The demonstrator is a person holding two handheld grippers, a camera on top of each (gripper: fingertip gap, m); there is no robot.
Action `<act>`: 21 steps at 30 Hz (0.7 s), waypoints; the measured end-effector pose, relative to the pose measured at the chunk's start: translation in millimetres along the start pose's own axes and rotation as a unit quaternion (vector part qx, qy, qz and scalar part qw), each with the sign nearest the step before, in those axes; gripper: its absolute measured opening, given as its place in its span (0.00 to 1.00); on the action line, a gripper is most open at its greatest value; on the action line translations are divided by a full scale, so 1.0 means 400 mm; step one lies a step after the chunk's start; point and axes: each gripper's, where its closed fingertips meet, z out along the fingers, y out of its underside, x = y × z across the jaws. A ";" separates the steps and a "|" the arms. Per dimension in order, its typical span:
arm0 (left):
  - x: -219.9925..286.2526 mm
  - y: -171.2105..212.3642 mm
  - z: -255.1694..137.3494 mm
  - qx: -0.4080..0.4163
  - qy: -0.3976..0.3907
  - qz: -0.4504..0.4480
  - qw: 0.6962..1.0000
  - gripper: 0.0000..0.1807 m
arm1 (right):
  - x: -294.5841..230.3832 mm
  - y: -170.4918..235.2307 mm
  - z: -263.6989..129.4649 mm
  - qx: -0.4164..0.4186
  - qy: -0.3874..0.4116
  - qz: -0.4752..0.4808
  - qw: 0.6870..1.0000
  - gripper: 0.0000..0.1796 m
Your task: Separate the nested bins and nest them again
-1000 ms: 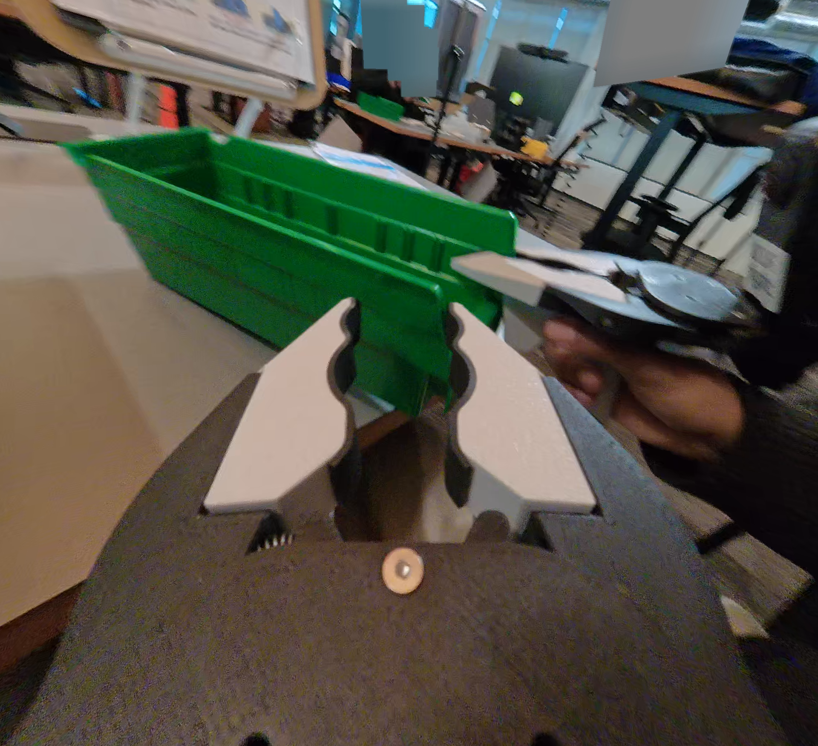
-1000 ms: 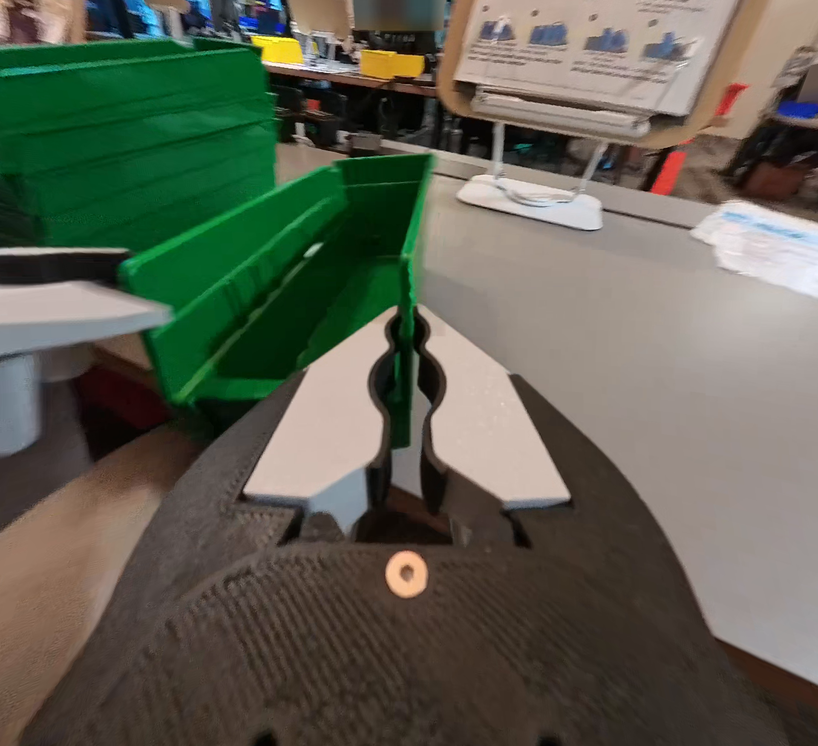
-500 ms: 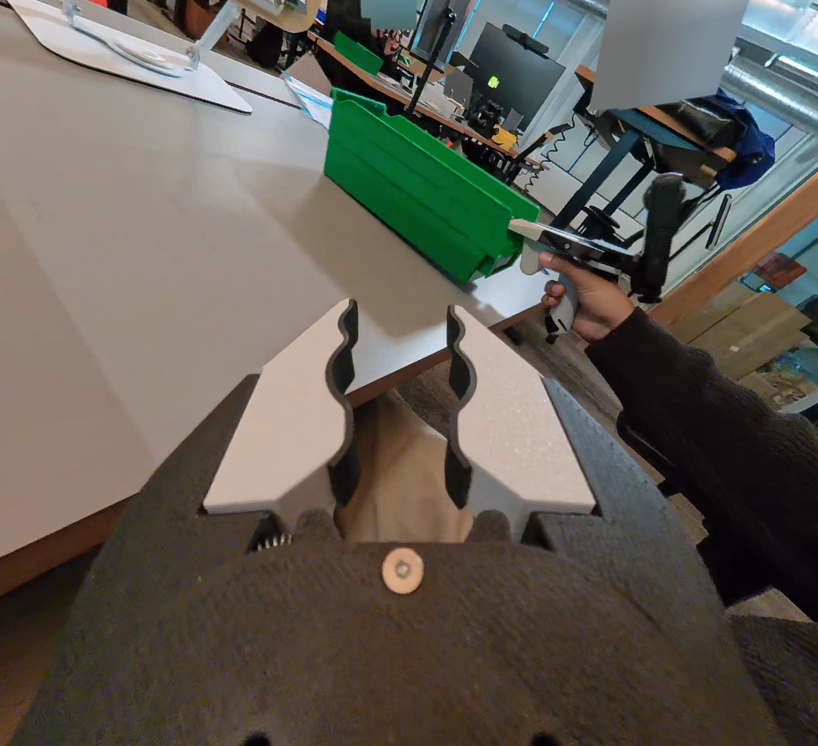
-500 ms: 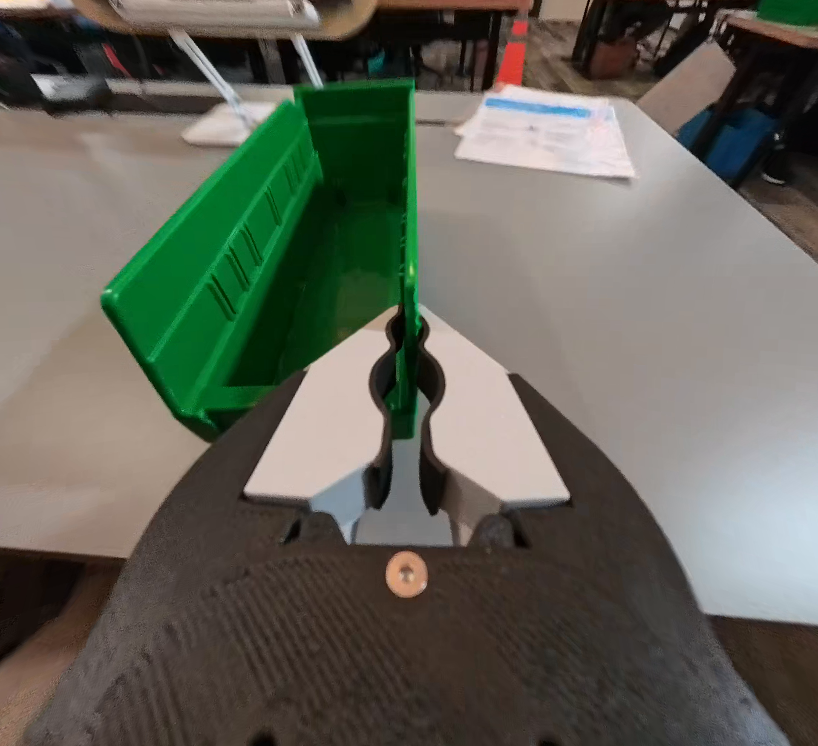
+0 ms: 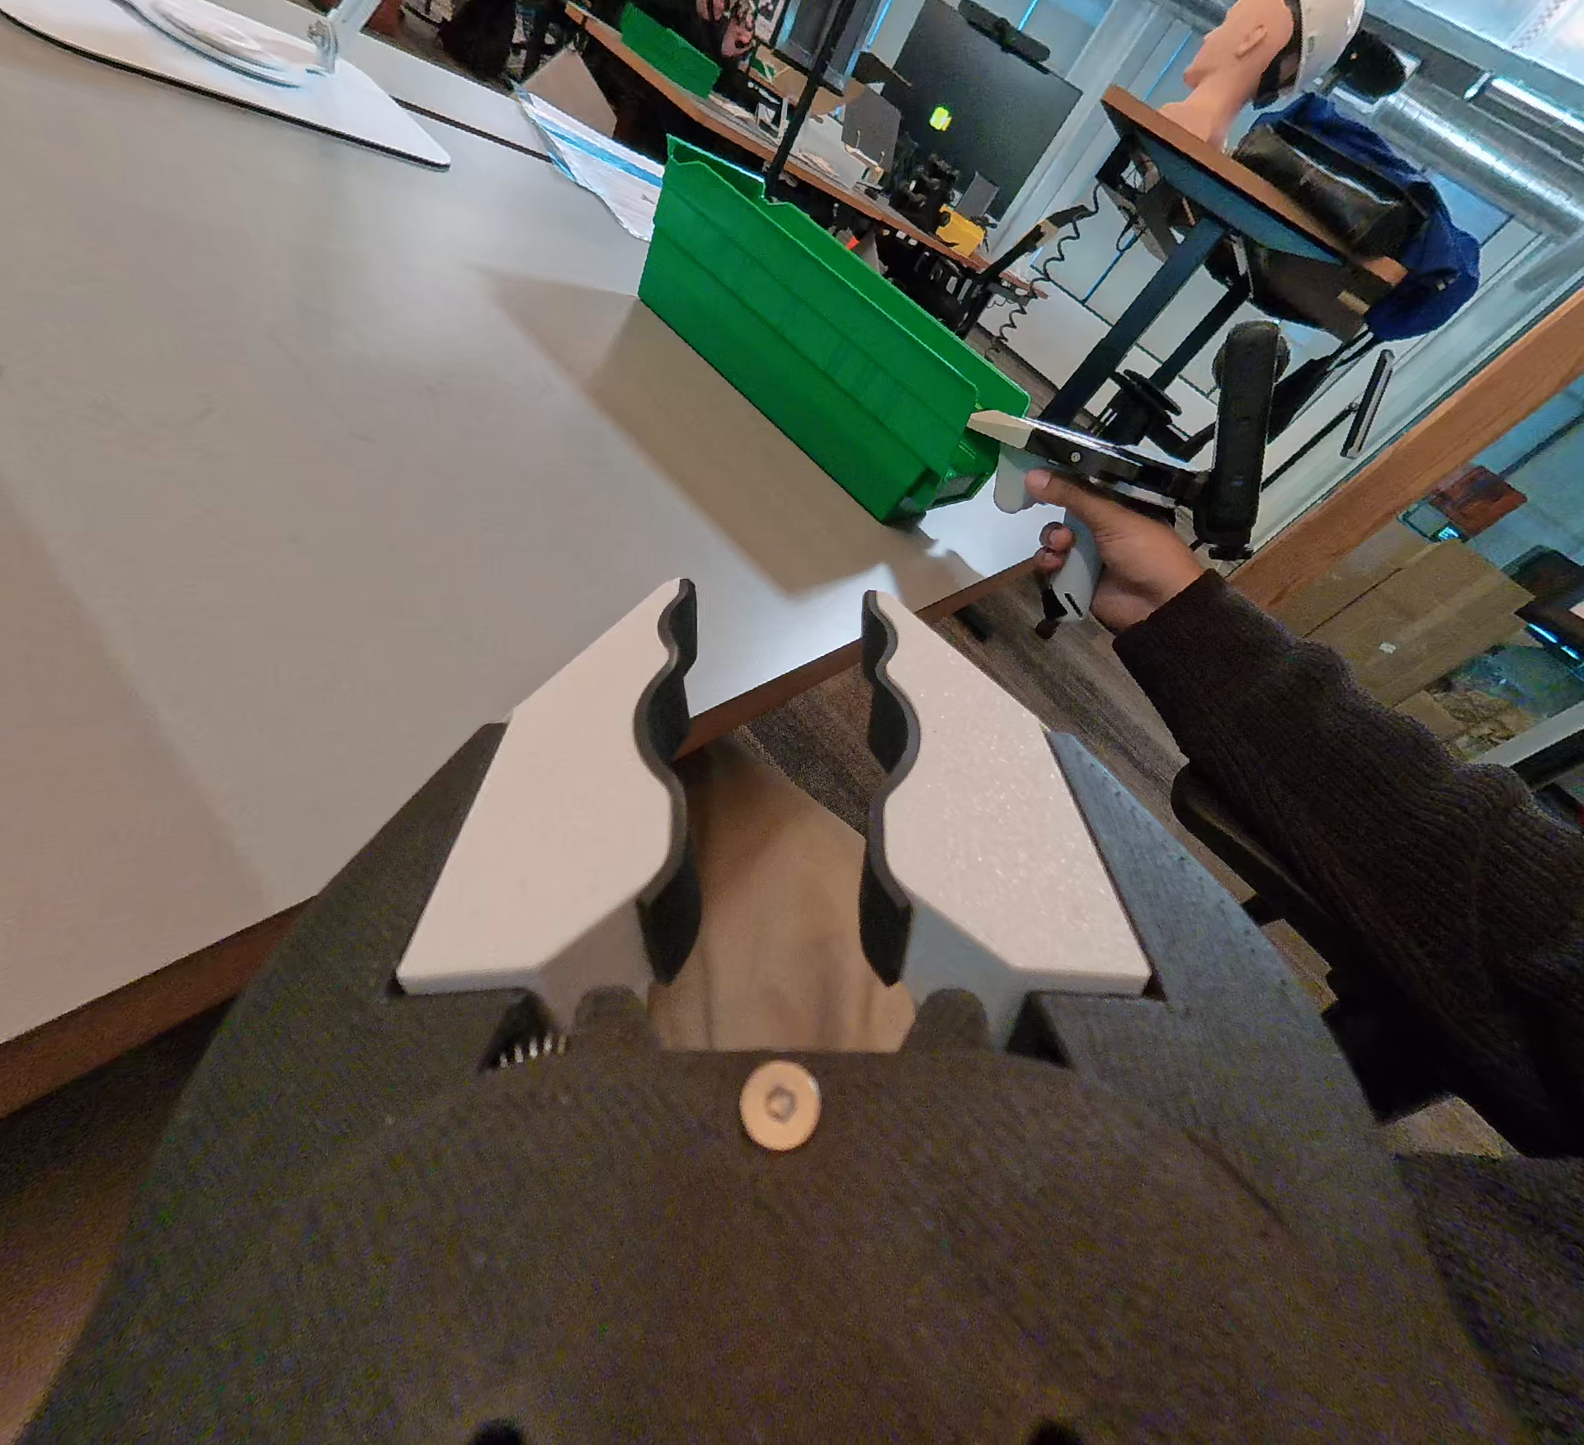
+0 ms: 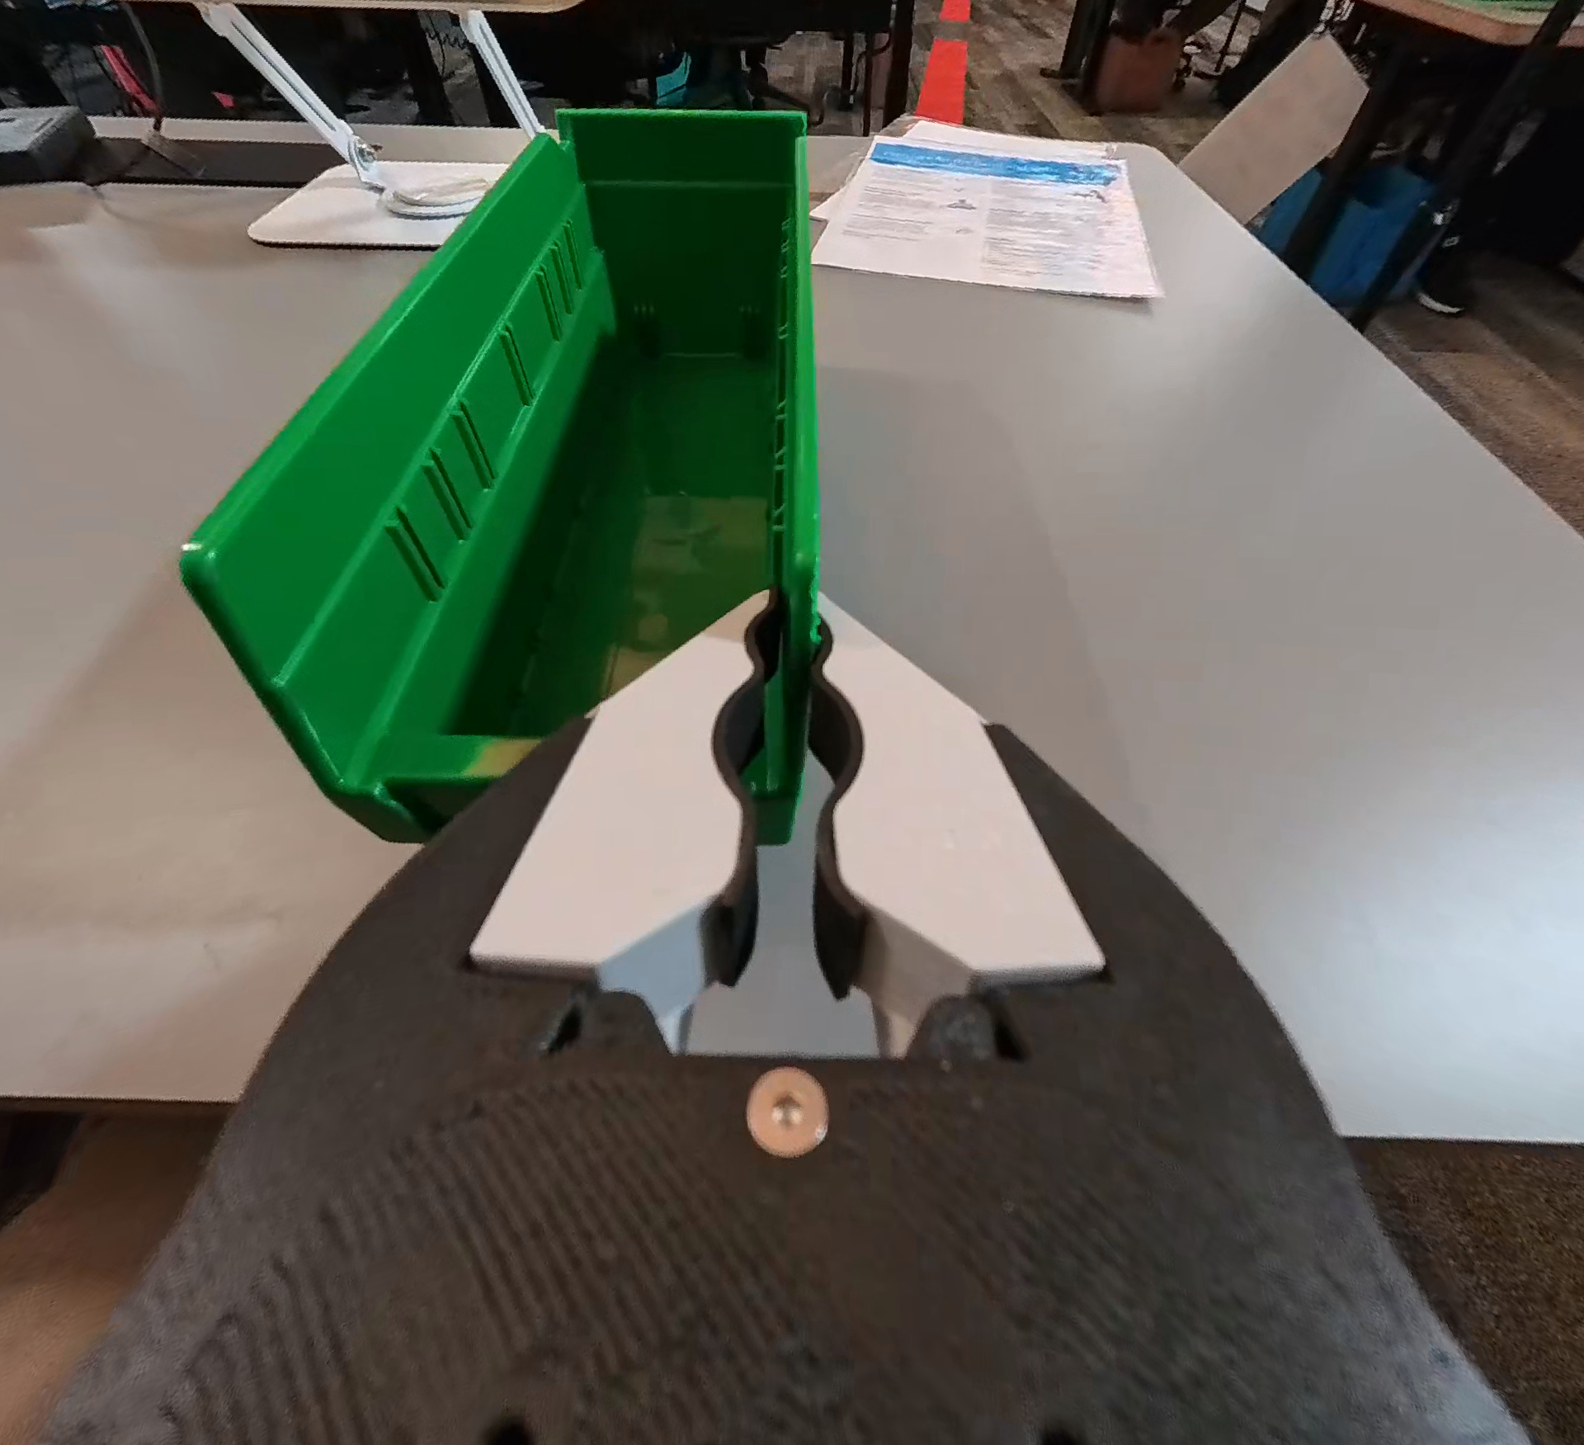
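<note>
A: What is the biggest thing here?

B: The grey tabletop (image 6: pixel 1200 632). It fills most of both views, with a wood-coloured front edge.

A: And on it?

B: One long green bin (image 6: pixel 531 478), near the front edge and toward the right end of the tabletop. In the left wrist view its underside looks slightly lifted at the near end, though I cannot tell for sure. Whether a second bin sits nested inside is not clear either.

A: Who has hold of it?

B: The right gripper (image 6: pixel 787 615). Its jaws are closed narrow on the bin's right side wall, at the near end, one finger inside and one outside. In the left wrist view a hand (image 5: pixel 1114 555) in a dark sleeve holds that gripper at the bin's end.

A: The other one?

B: The left gripper (image 5: pixel 776 606) hovers over the tabletop's front edge, well apart from the bin, jaws wide with nothing between them.

A: Anything smaller?

B: A white stand base (image 6: pixel 369 208) sits at the far side, left of the bin. Printed sheets of paper (image 6: pixel 986 221) lie beyond the bin's far right.
</note>
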 end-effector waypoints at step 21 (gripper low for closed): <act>-0.016 0.011 0.006 -0.010 -0.007 0.007 1.000 0.20 | 0.000 0.000 -0.002 0.001 0.028 -0.029 0.999 0.02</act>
